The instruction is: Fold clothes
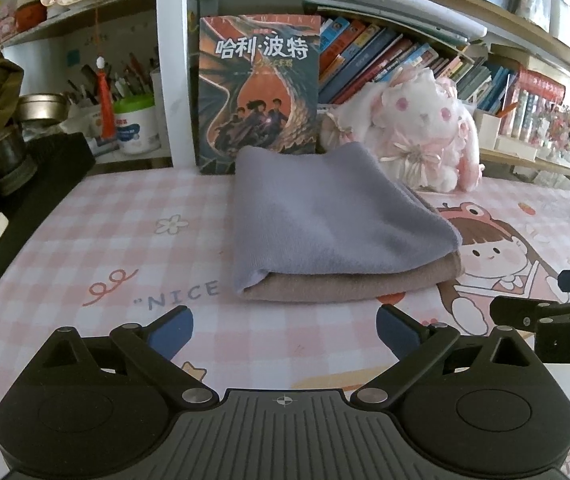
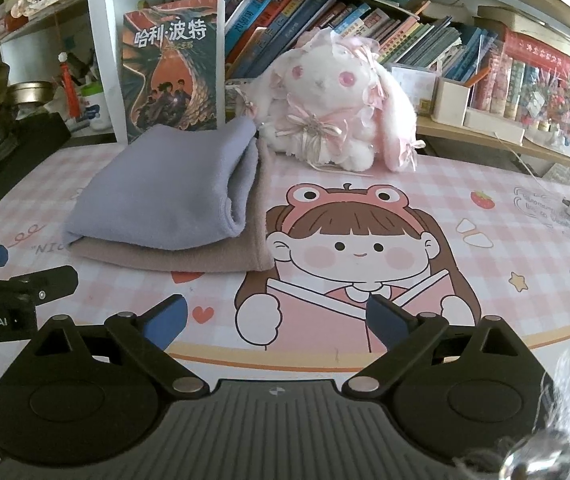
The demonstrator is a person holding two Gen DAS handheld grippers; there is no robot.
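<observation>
Lying folded: fuzzy lavender cloth [image 1: 325,216] atop tan cloth [image 1: 349,280] | both hand-held grippers [image 1: 285,332] [image 2: 277,320] wide, empty

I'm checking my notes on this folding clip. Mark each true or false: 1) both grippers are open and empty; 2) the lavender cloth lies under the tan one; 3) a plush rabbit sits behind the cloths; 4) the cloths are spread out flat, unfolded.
1) True: left gripper and right gripper hold nothing.
2) False: the lavender cloth lies on top of the tan cloth.
3) True: the plush rabbit.
4) False: both are folded and stacked.
</observation>
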